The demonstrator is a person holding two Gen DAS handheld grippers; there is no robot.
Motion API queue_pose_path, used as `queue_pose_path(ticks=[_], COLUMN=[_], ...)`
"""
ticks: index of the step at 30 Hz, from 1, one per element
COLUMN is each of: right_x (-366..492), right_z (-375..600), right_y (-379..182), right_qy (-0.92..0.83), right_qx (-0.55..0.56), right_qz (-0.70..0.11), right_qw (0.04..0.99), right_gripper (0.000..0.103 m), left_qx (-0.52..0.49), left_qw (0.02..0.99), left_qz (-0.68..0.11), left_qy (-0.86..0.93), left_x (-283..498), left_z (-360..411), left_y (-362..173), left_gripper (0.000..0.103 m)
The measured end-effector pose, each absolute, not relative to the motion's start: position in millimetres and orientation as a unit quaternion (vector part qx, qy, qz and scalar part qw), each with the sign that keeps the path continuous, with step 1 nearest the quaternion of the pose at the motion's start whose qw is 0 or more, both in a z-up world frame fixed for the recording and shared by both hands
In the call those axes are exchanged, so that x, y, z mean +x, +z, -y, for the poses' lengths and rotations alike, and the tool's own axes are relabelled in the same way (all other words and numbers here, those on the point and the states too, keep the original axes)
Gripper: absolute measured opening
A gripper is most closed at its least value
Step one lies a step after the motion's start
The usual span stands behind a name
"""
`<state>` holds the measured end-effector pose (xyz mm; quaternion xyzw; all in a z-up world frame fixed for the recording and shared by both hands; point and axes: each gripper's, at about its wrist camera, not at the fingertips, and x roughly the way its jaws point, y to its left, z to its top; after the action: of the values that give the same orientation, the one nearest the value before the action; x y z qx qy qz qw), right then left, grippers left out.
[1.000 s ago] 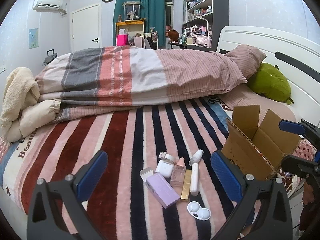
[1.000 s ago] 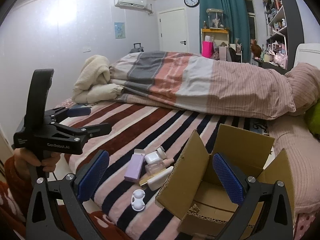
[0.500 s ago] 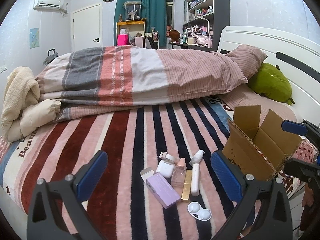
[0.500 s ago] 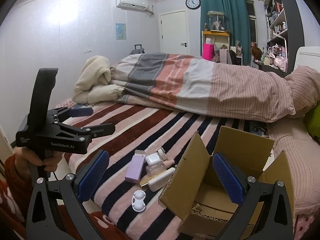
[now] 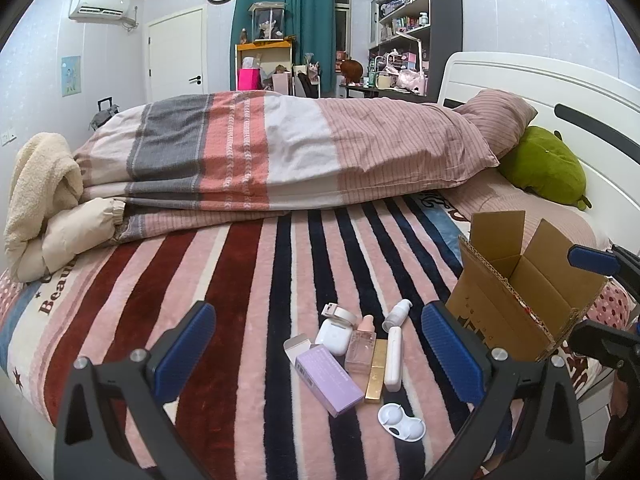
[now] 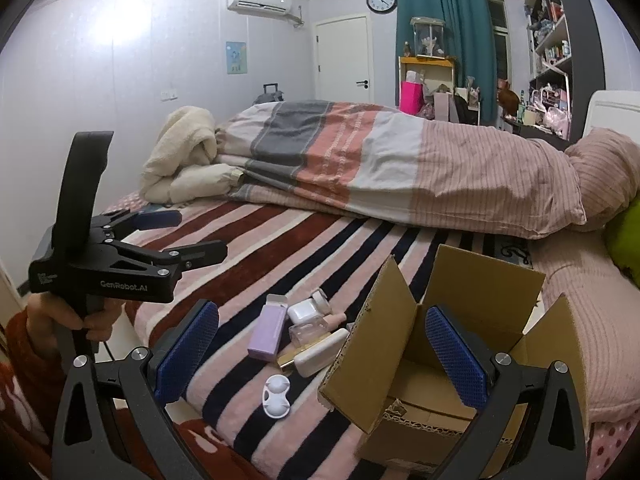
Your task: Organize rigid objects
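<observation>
A cluster of small items lies on the striped blanket near the bed's front edge: a purple box (image 5: pixel 327 380) (image 6: pixel 267 333), a white earbud case (image 5: pixel 332 337) (image 6: pixel 303 311), a pink bottle (image 5: pixel 361 346), a gold bar (image 5: pixel 376 370), a long white case (image 5: pixel 393 358) (image 6: pixel 320 352), a small white bottle (image 5: pixel 397 314) and a white contact lens case (image 5: pixel 401 427) (image 6: pixel 277 397). An open cardboard box (image 5: pixel 516 292) (image 6: pixel 448 344) stands to their right. My left gripper (image 5: pixel 318 354) hangs open above the cluster. My right gripper (image 6: pixel 320 356) is open over the box's left flap.
A folded striped duvet (image 5: pixel 280 152) and a cream fleece bundle (image 5: pixel 40 192) lie across the back of the bed. A green plush (image 5: pixel 544 166) rests by the white headboard. A person's hand (image 6: pixel 60 316) holds the left gripper at the bed's near edge.
Both views have shifted only slightly; the right gripper has drifted a little toward the box. Nothing was taken hold of and no item has moved.
</observation>
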<state>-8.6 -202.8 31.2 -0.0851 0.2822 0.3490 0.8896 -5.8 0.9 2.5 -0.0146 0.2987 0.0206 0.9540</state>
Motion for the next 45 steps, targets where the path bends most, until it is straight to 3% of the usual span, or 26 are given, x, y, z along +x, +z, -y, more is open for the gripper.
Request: queue_pose_path(ticks=[15,22,27,32,38,45], right_x=[-15,-41,-56,-44,-20,-6], right_z=[194,180,149,120,121,128], right_y=[29,36,18,-44,-122,-148], right_qy=[0.354,0.382,0.440,0.458,0.397,0.371], right_qx=[-0.116,-0.143,-0.155,-0.156,-0.181,-0.192], right_qz=[-0.275,-0.232,-0.236,-0.332,-0.425,-0.449], right_qw=[0.886,0.883,0.852,0.810,0.793,0.790], right_gripper=[0.103,0.103,0.074,0.046,0.045,0.045], left_qx=[-0.017,-0.030,-0.041,-0.057,-0.080,-0.074], left_qw=[0.952,0.952,0.950,0.945,0.937,0.930], left_qz=[-0.304,-0.305,-0.308,-0.321,-0.340,-0.360], left_qy=[0.018,-0.011,-0.014,-0.005,-0.008,-0.014], left_x=[-4,-1,3,9,17,21], left_z=[-5,-19,-41,-66,-85,-81], left_y=[0,-8,-21,-48,-79,-101], left_gripper=[0.103,0.103,0.103,0.103,0.103,0.103])
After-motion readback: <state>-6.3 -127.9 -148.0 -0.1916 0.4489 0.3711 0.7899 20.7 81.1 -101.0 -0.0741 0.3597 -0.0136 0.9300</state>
